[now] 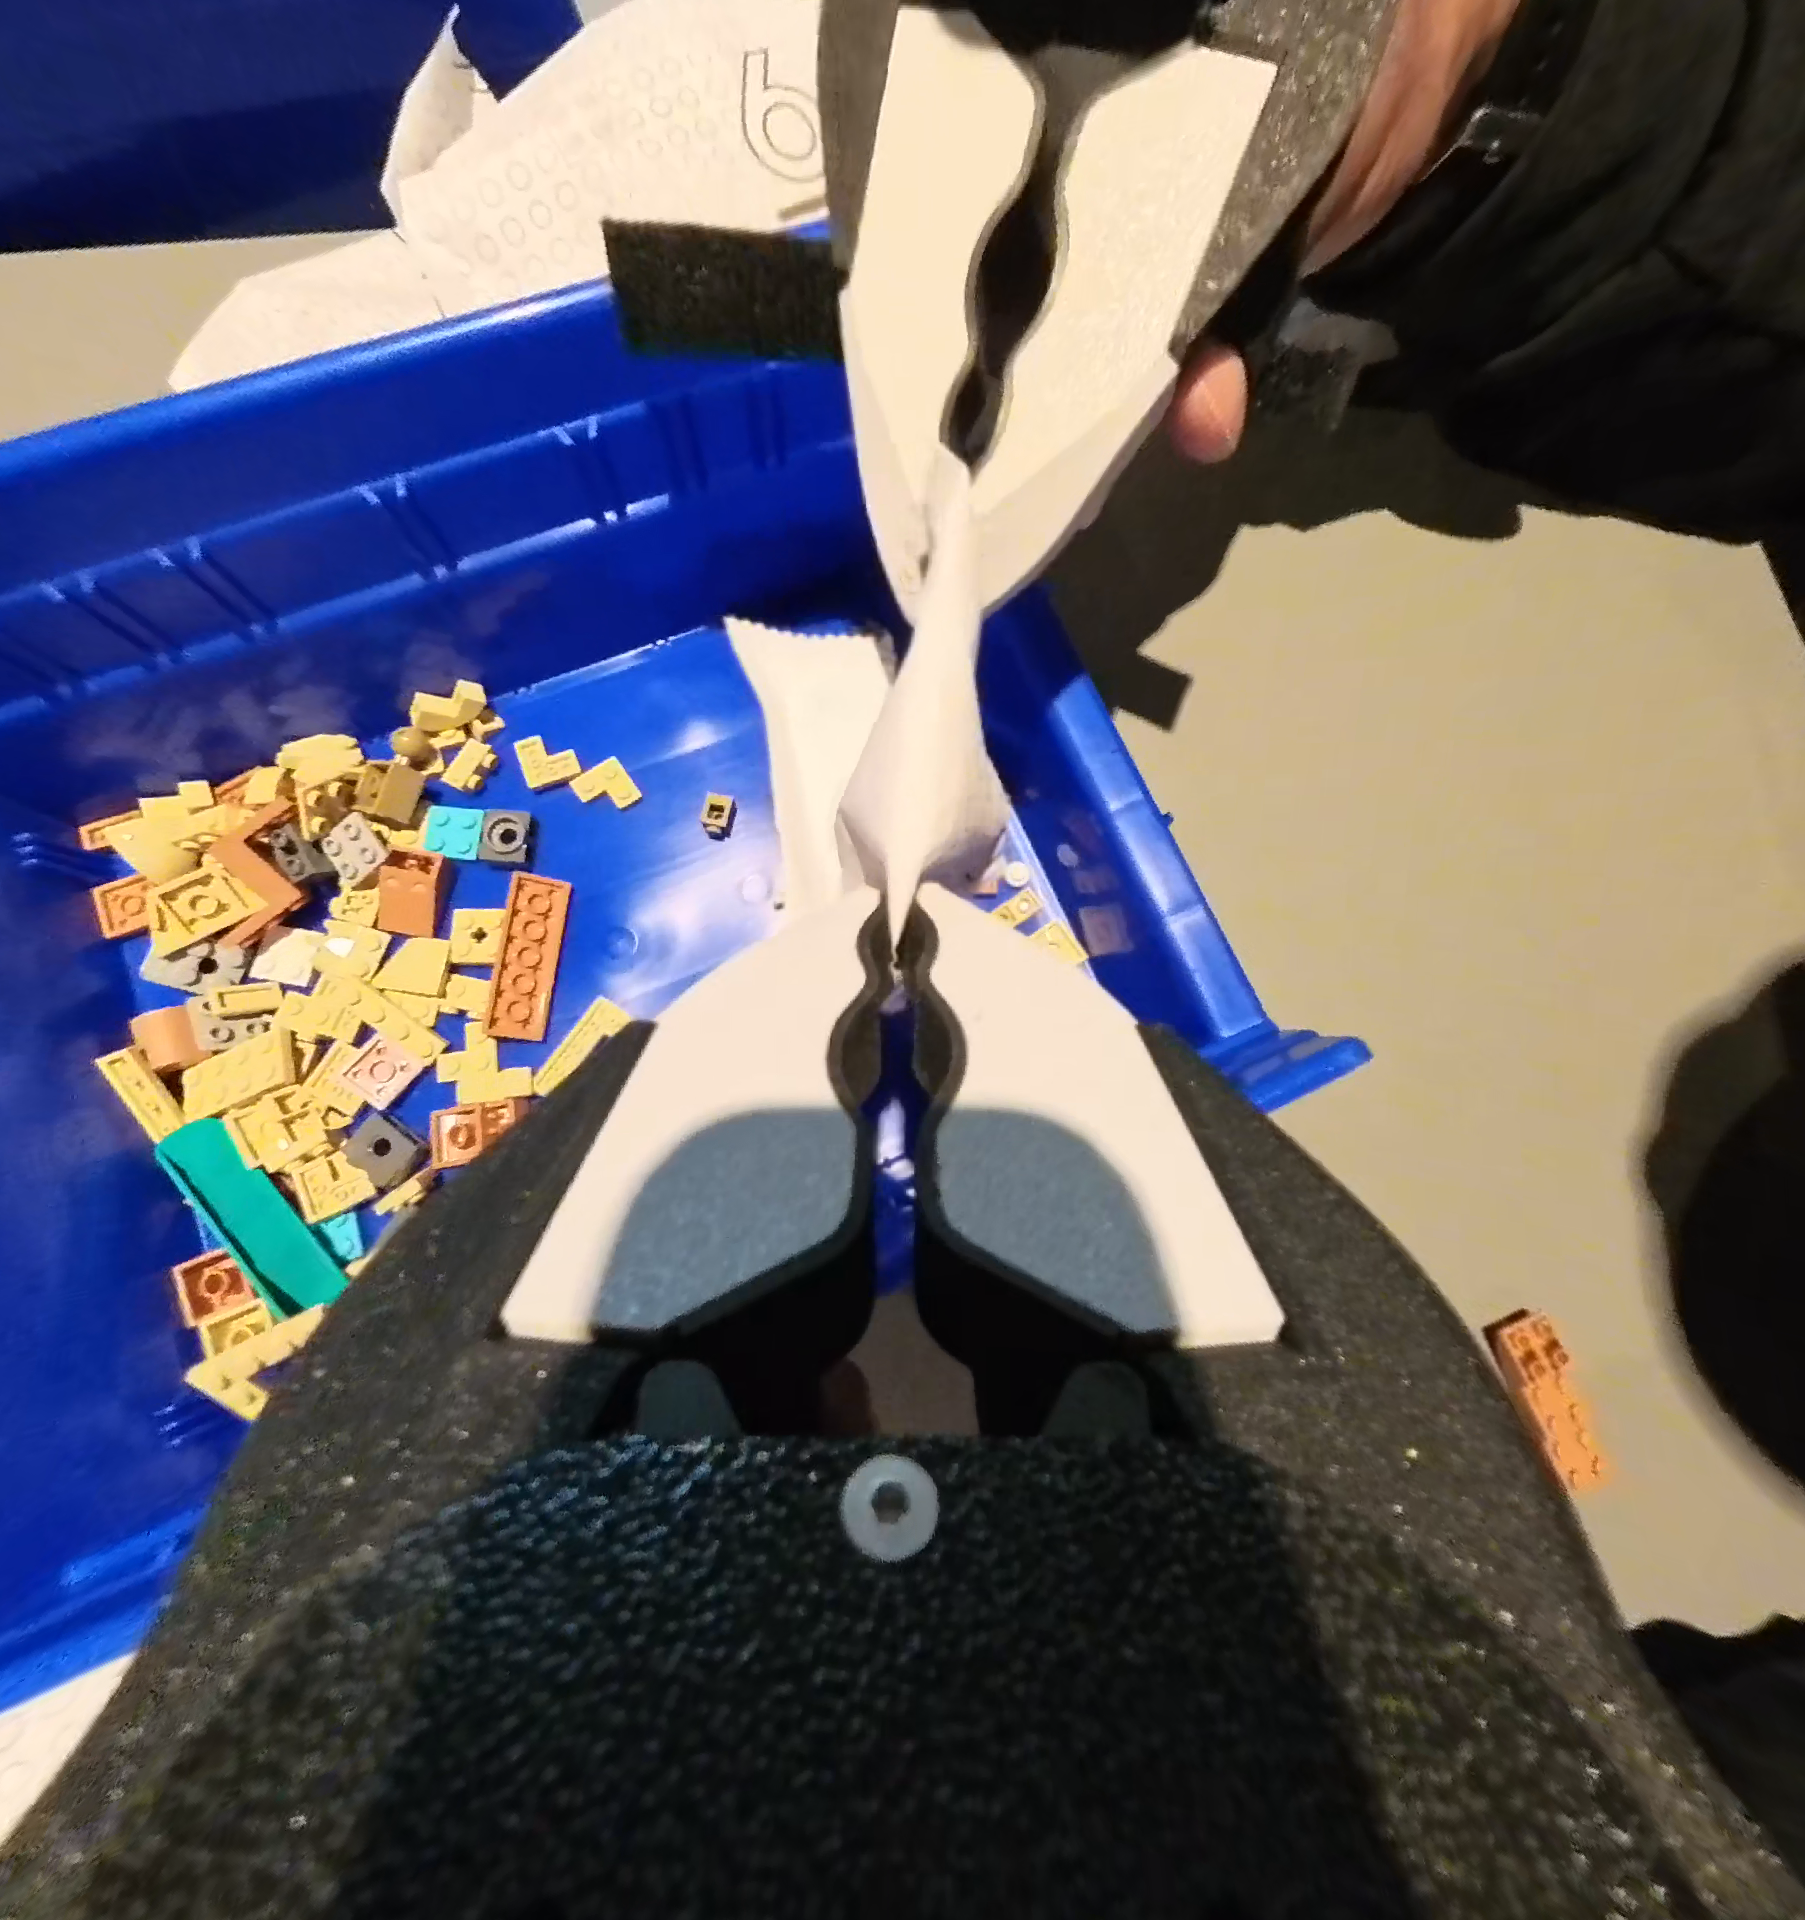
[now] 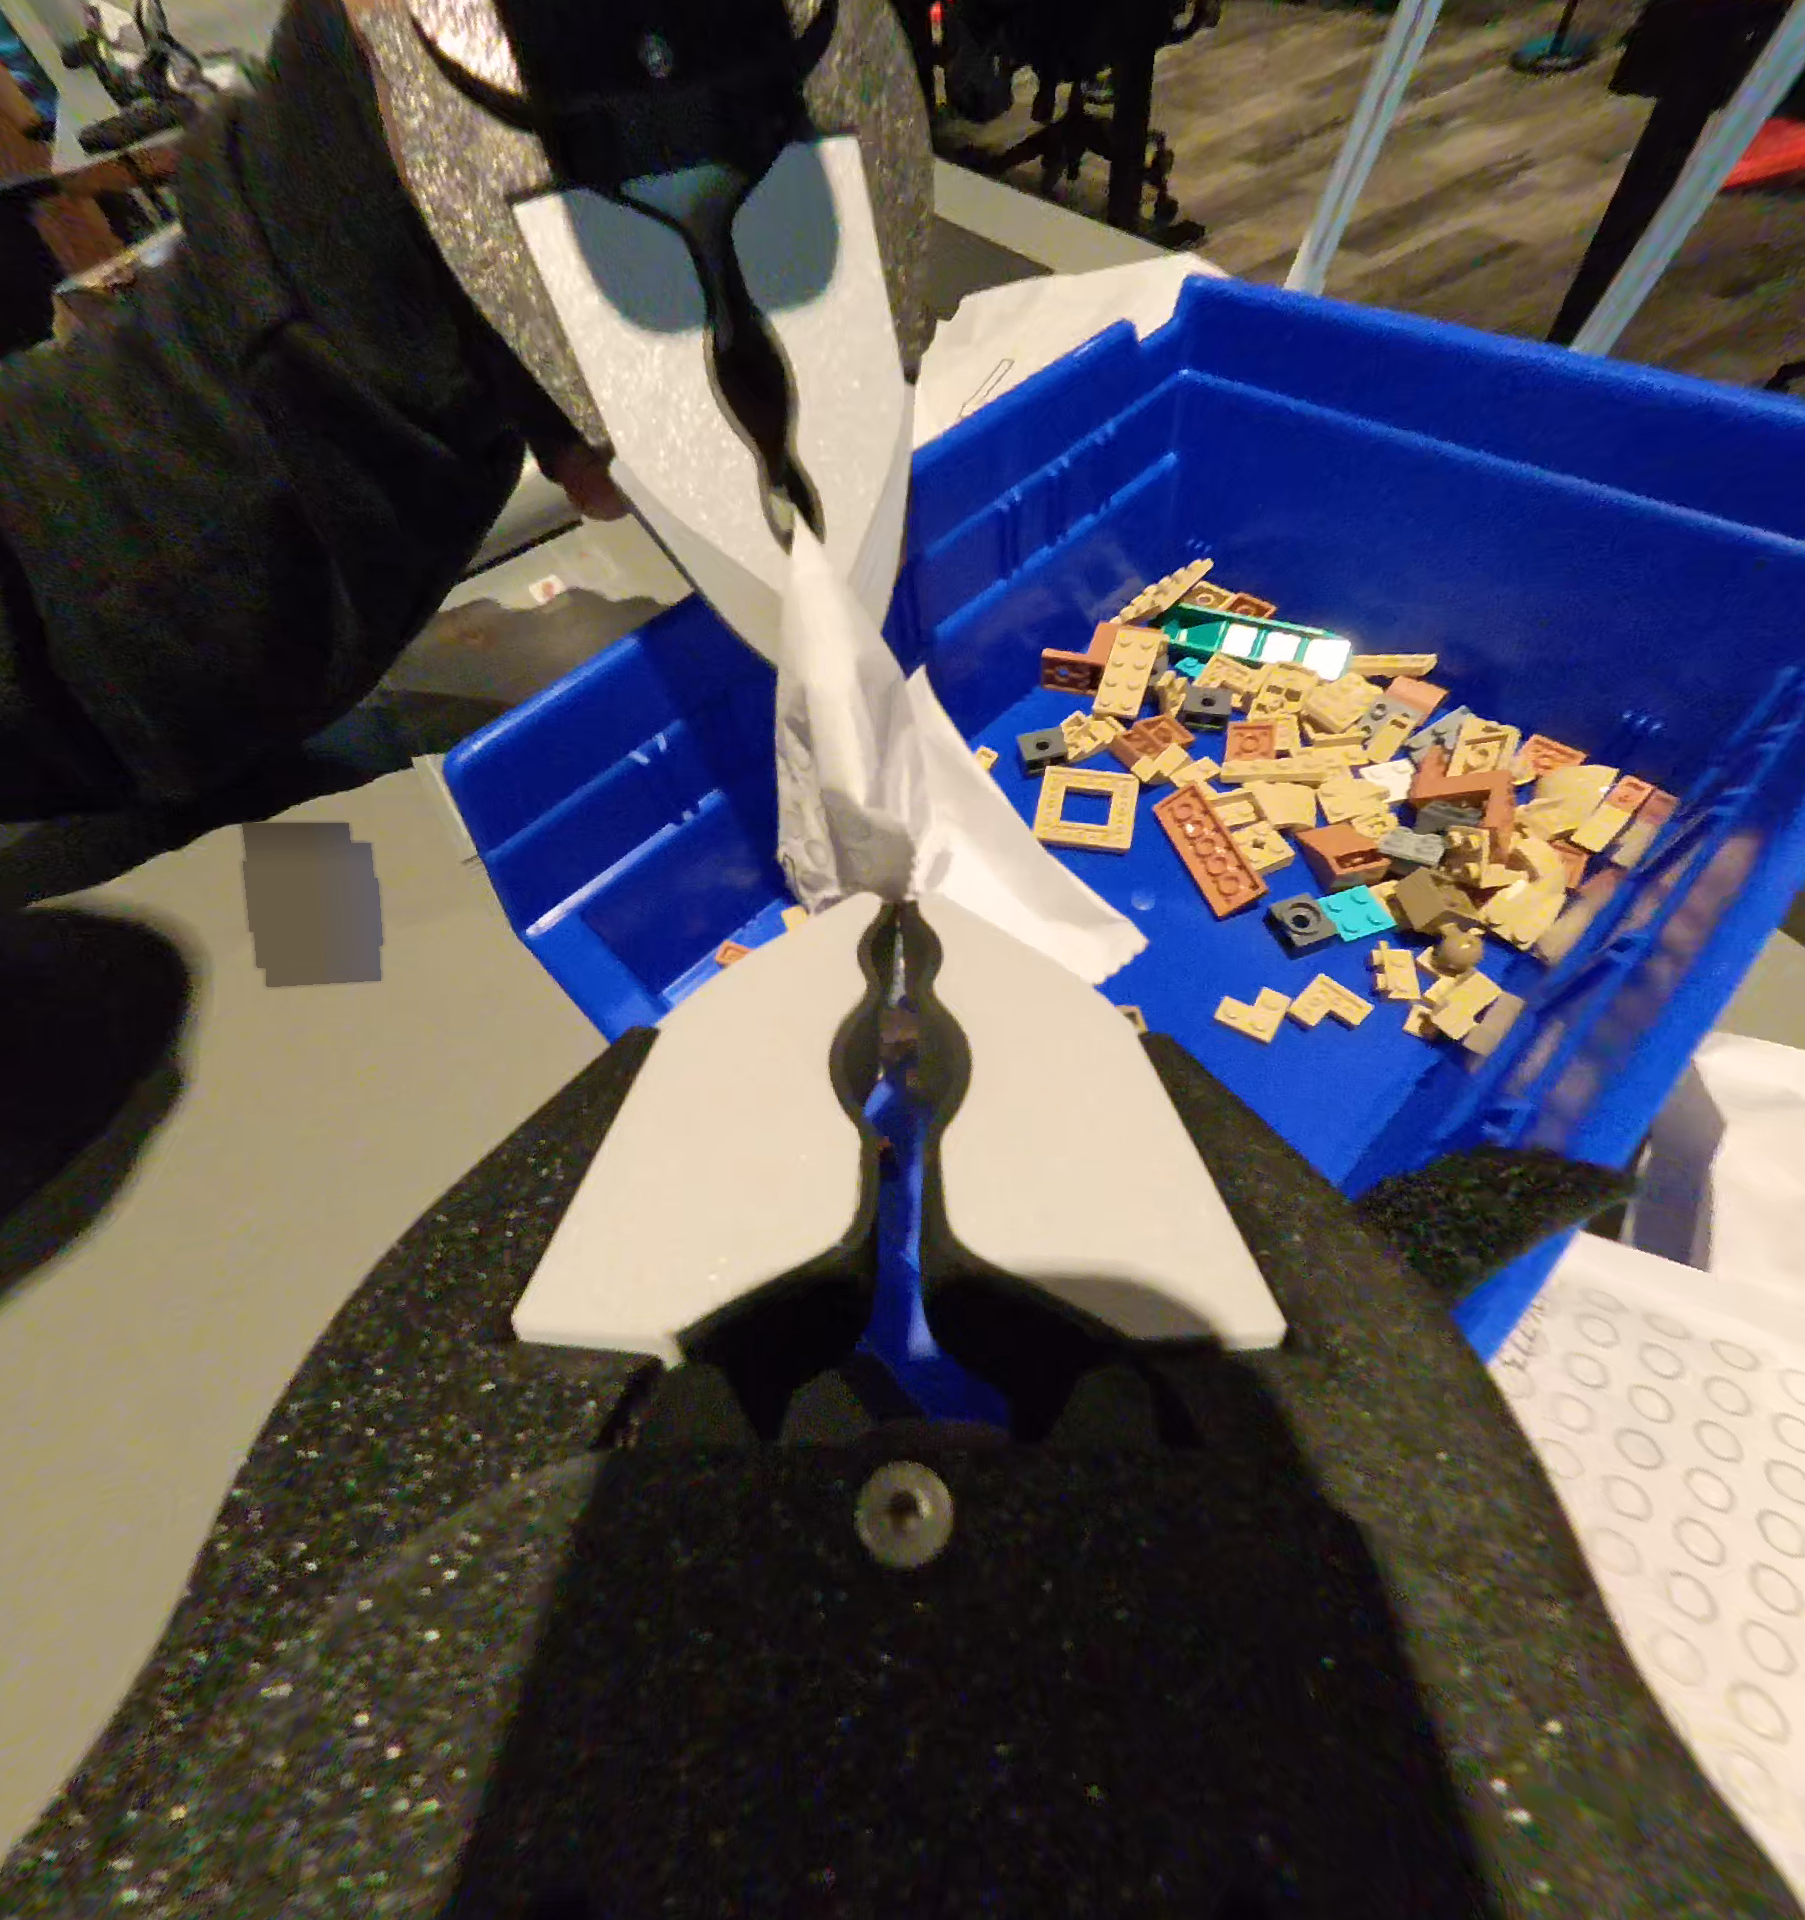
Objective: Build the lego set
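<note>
A white paper bag [image 1: 924, 727] is stretched and twisted between my two grippers above a blue bin [image 1: 254, 582]. My left gripper [image 1: 896, 925] is shut on one end of the bag. My right gripper [image 1: 955, 473] faces it from above and is shut on the other end. In the right wrist view my right gripper [image 2: 896, 914] pinches the bag [image 2: 856, 748] and my left gripper [image 2: 799, 525] holds its far end. A pile of tan, brown, grey and teal lego pieces [image 1: 326, 987] lies on the bin floor, also seen in the right wrist view [image 2: 1345, 790].
Other white paper bags lie behind the bin [image 1: 586, 197] and beside it [image 2: 1708, 1507]. An orange brick [image 1: 1547, 1397] lies on the grey table [image 1: 1449, 831] right of the bin [image 2: 1500, 468]. A person's dark sleeves hold both grippers.
</note>
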A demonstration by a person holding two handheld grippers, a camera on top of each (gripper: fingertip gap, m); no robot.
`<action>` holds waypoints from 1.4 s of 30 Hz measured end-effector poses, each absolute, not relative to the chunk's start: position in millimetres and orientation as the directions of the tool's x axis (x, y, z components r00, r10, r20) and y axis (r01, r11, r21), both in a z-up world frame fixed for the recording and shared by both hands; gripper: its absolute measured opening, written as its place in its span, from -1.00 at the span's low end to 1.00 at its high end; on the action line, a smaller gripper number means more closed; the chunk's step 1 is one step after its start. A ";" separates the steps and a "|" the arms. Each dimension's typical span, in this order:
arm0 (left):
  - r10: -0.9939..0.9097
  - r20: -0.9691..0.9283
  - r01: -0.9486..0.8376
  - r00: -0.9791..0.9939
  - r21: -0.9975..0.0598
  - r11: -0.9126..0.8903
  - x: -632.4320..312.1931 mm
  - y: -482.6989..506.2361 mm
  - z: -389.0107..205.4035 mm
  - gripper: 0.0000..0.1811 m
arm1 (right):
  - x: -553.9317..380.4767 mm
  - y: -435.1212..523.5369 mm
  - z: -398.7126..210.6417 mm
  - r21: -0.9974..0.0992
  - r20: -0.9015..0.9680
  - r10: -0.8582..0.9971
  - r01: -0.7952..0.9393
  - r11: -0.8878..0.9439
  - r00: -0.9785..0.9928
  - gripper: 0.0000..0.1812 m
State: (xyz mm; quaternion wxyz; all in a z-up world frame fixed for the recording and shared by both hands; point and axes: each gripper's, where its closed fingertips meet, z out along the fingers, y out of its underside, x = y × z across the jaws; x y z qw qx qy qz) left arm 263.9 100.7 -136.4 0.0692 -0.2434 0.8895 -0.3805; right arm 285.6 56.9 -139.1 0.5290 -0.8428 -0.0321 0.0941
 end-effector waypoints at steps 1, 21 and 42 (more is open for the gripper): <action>-0.489 0.061 -0.383 -0.870 -0.707 0.594 264.5 101.1 -137.3 -0.99 | 285.7 57.2 -140.7 -0.894 -0.111 0.151 -0.032 -0.447 0.982 -1.00; -0.517 0.068 -0.398 -0.853 -0.727 0.560 269.8 102.7 -133.7 -1.00 | 289.3 58.8 -127.4 -0.917 -0.125 0.120 -0.068 -0.392 0.985 -1.00; -0.585 0.066 -0.402 -0.808 -0.789 0.465 270.4 114.0 -113.9 -1.00 | 305.2 44.7 -73.2 -0.993 -0.013 0.064 -0.005 -0.114 0.998 -0.72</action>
